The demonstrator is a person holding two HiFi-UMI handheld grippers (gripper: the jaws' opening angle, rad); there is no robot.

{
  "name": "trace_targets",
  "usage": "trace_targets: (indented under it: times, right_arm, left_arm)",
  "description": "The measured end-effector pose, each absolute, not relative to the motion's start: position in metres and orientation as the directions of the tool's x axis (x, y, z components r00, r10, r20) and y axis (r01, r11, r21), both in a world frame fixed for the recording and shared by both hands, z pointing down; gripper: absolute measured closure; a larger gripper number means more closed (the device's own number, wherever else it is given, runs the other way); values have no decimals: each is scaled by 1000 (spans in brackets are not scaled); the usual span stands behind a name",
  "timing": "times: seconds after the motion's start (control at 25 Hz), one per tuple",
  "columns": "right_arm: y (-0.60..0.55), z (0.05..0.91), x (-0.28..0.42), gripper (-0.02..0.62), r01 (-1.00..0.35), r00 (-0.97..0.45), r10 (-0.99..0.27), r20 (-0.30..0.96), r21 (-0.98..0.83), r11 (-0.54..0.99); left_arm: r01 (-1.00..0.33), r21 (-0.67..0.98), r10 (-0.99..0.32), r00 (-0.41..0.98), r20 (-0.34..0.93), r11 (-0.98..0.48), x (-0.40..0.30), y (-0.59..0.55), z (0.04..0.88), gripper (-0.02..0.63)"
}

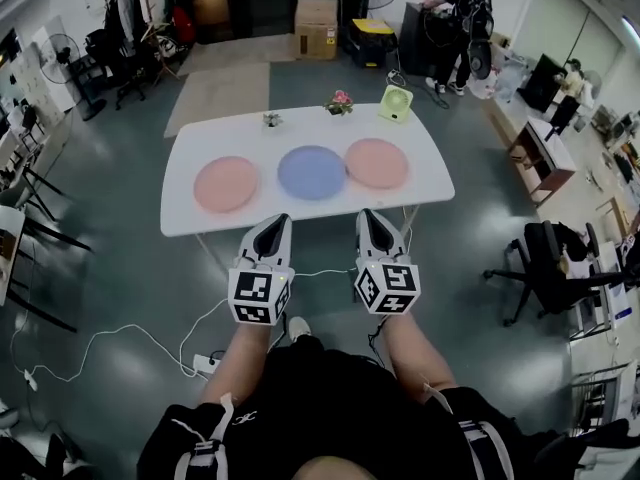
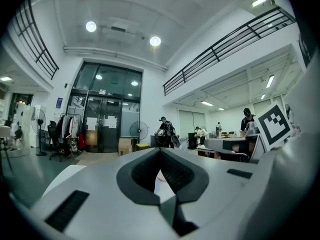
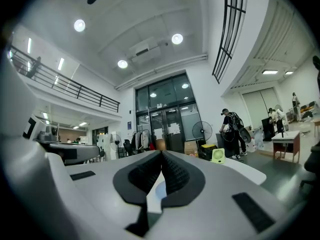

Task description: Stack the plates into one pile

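While the left gripper point(image 1: 270, 233) and right gripper point(image 1: 376, 226) are both closed and empty, a pink plate point(image 1: 226, 184) lies ahead of the left, a second pink plate point(image 1: 377, 163) ahead of the right, and a blue plate point(image 1: 311, 172) between them on the table point(image 1: 205, 136).

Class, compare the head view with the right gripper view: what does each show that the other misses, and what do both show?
Only the head view: the left pink plate and right pink plate, lying apart. Only the right gripper view: the ceiling lights, the balcony railing, and the right gripper with its jaws closed together, nothing held. Both: the white table, the small green fan on it, and a person in black at the back.
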State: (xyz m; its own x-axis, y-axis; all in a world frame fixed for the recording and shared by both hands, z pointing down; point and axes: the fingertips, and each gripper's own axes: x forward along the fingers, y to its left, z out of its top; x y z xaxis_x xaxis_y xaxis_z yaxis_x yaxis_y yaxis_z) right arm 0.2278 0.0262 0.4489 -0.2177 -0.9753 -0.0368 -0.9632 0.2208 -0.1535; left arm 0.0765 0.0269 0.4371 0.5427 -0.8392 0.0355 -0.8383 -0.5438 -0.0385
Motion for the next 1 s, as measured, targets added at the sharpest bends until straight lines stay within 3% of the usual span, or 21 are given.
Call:
trace_targets:
  times: [0.36,0.64,0.84,1.0]
  right_arm:
    - [-170,466,249,578,-972,-161,-986,29,-175,154]
    - [-251,489,292,578,-966,-212,-972,105,-177,191]
    - [-283,486,315,580,-953,-272,-958,95,-165,254]
    - [-306,492,327,419,-937,-332,-939,89,-148,317]
  left_arm:
    - [-821,-23,-819,565,97,-570,84,-174,446,595]
    - [-845,8,-836,531,141,-535,126,-250,460,595]
    - [-858,4,-850,508,141,-513,150,-274,461,594]
    - [-868,6,-858,492,147,-496,164,-291,466,594]
